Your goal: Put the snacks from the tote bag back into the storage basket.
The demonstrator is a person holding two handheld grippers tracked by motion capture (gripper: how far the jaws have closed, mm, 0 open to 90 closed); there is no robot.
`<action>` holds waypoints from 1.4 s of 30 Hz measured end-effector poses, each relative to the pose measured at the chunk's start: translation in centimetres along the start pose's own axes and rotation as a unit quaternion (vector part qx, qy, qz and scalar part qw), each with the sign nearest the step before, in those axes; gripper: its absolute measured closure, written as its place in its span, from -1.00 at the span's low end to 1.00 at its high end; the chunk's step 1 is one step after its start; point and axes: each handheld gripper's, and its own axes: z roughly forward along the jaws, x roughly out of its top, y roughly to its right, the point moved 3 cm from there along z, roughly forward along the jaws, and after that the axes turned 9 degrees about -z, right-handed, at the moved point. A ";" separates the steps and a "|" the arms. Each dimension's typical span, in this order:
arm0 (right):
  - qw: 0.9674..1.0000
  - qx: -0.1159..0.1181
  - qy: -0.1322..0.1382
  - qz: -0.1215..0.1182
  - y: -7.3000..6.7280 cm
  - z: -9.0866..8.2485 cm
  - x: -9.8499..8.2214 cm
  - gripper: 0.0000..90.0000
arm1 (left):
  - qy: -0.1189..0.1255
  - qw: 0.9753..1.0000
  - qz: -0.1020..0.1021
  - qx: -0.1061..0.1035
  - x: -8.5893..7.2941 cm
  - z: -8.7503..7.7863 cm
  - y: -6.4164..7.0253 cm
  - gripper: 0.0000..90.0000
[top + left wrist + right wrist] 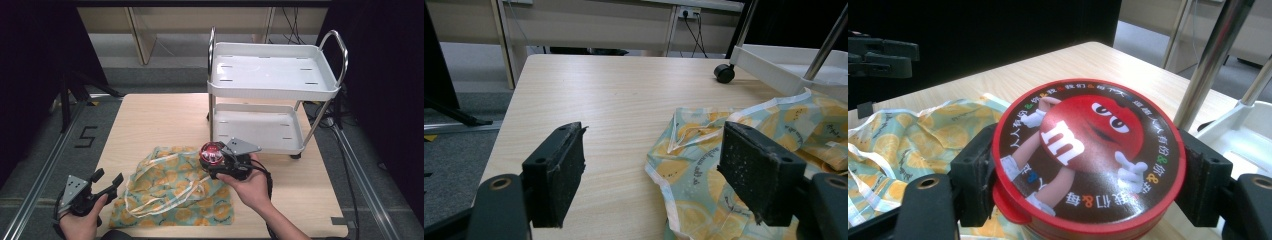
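Gripping a round red candy tin [1088, 160] across its rim, the right gripper [220, 162] has one black jaw on each side of the lid, and the tin sits level, held above the near edge of the lemon-print bag [175, 187]. Judged by its looks, the tin is a stiff, light container with a smooth, glossy wall, so it could slide if the jaws loosen; the pinch across the widest part of the rim looks like the sound place to hold, since the pads bear on opposite sides. A small red tab juts from the lid's edge beside one jaw and is better left alone. Left of the bag, the left gripper [107, 185] hangs with jaws spread wide and nothing between them, just off the bag's corner. The bag itself lies flat and rumpled on the wooden table [165, 120], thin, soft and floppy, white handles loose on top. Beyond the bag, at the table's far right, stands a white two-shelf cart [275, 80] with chrome handles, both shelves bare.
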 end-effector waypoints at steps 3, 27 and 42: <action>1.000 0.003 0.000 0.005 0.1 -0.1 -0.1 -0.40 | 0.001 1.000 -0.001 0.000 0.0 0.0 0.0 -0.43; 1.000 -0.008 -0.005 -0.001 1.6 -1.3 -0.7 -0.40 | 0.004 1.000 0.000 -0.003 0.0 0.1 0.0 -0.43; 1.000 -0.019 -0.009 0.004 2.2 -1.8 -0.8 -0.40 | 0.001 1.000 -0.001 0.004 0.0 -0.1 0.0 -0.43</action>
